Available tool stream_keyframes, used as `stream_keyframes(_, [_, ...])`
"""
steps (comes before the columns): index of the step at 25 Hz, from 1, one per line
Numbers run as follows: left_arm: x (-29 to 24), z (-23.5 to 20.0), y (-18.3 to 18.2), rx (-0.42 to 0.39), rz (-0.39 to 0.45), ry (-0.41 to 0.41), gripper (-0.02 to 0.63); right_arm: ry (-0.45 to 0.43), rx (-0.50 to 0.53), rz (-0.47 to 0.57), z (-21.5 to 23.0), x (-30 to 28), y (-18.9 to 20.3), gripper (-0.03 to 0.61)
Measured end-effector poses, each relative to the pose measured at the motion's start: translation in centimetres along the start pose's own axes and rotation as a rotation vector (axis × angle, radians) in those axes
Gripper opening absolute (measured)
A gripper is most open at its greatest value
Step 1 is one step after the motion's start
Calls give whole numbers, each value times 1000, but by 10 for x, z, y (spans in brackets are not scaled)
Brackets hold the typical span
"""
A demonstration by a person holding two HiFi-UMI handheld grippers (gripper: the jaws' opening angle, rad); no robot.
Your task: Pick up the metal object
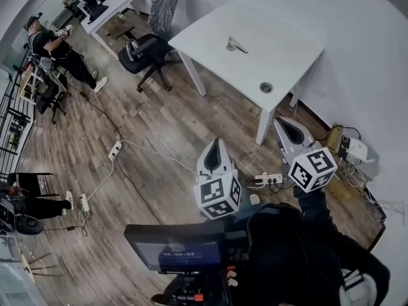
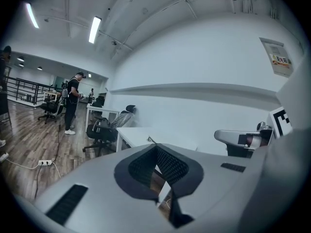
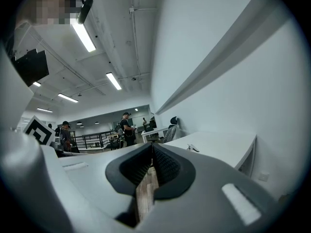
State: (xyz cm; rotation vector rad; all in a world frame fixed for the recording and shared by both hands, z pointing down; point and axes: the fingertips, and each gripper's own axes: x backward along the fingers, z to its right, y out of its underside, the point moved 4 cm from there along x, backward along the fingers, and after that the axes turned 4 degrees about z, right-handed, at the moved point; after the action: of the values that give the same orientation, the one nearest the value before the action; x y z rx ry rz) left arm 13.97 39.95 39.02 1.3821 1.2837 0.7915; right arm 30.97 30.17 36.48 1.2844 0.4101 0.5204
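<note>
The left hand-held gripper (image 1: 215, 146) had its jaws closed tip to tip with nothing between them, as its own view (image 2: 156, 147) showed. The right hand-held gripper (image 1: 285, 125) was likewise shut and empty, its ribbed pads meeting in its own view (image 3: 152, 147). Both hung over the wooden floor (image 1: 159, 126), side by side and apart from each other, pointing toward the white desk (image 1: 274, 50) and well short of it.

The metal object (image 1: 236, 44) lay on the desk top toward the far side, untouched and alone on the bare surface; it also showed as a small shape in the right gripper view (image 3: 193, 148). A round cable hole (image 1: 266, 87) sat near the desk's front corner.

A black office chair (image 1: 143, 53) stood just beside the desk's left end, with a second desk (image 1: 118, 8) behind it. Power strips (image 1: 115, 150) and white cables trailed across the floor, another strip (image 1: 271, 179) lying near the desk leg. A person (image 1: 54, 46) stood far off at the upper left. White walls closed the room on the right.
</note>
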Motion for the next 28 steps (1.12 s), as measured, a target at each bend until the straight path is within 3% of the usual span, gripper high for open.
stream_keyframes(10, [-82,-23,-22,11,6,49,0,44,9,4,30,-72,-6,2])
stream_keyframes(28, [-276,-99,-80,-9,-25,133,0,136,13,-9,90,-263,-20,3])
